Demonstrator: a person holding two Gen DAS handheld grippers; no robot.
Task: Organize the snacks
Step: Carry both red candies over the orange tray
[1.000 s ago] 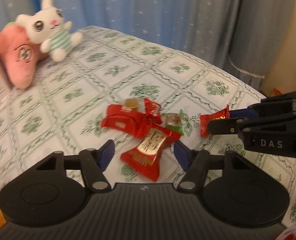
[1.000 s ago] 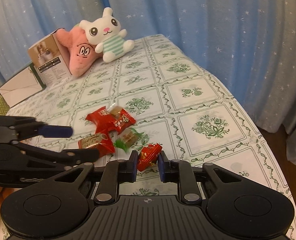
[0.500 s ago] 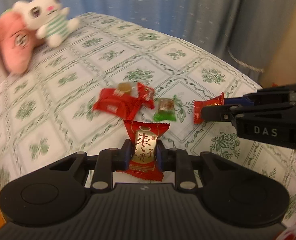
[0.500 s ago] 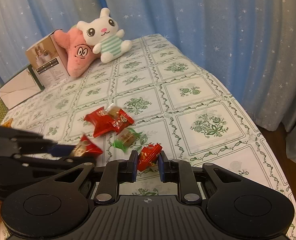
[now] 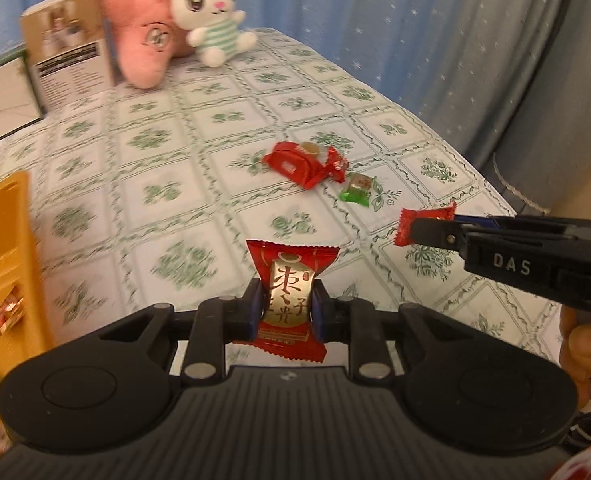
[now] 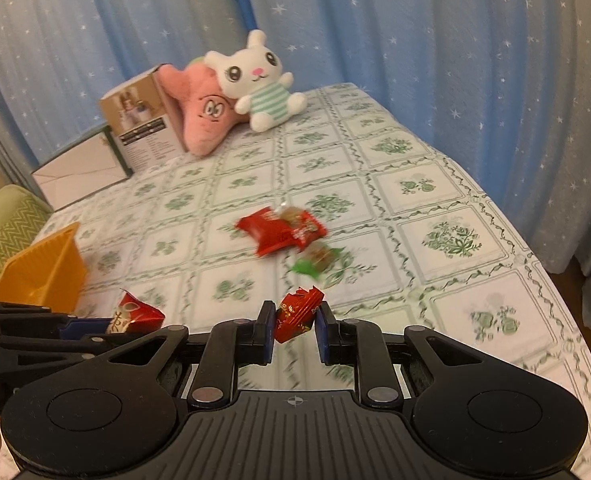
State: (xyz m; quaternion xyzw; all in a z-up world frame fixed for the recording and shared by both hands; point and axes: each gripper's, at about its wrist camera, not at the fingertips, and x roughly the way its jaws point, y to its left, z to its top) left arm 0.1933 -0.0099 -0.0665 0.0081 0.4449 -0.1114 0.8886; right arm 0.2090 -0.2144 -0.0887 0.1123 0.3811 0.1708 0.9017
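Observation:
My left gripper [image 5: 286, 308] is shut on a red and gold snack packet [image 5: 289, 292], held above the tablecloth. My right gripper [image 6: 295, 328] is shut on a small red candy [image 6: 297, 312], also lifted off the cloth. In the left wrist view that right gripper [image 5: 413, 229] enters from the right with the small red candy [image 5: 423, 222] at its tip. In the right wrist view the left gripper [image 6: 113, 326] comes in from the left with the red and gold packet [image 6: 135, 316]. A red packet pile [image 5: 303, 160] and a green-wrapped candy [image 5: 357, 188] lie on the cloth beyond.
An orange tray [image 5: 3, 264] stands at the left edge with a wrapped snack [image 5: 7, 308] in it. A brown box [image 5: 69, 60], a pink plush [image 5: 143, 44] and a white bunny plush [image 5: 211, 16] sit at the far end. Blue curtains hang behind; the table edge curves on the right.
My left gripper closed on the red and gold packet, lifted it off the cloth and swung left, bringing the orange tray into view. My right gripper rose a little with its candy.

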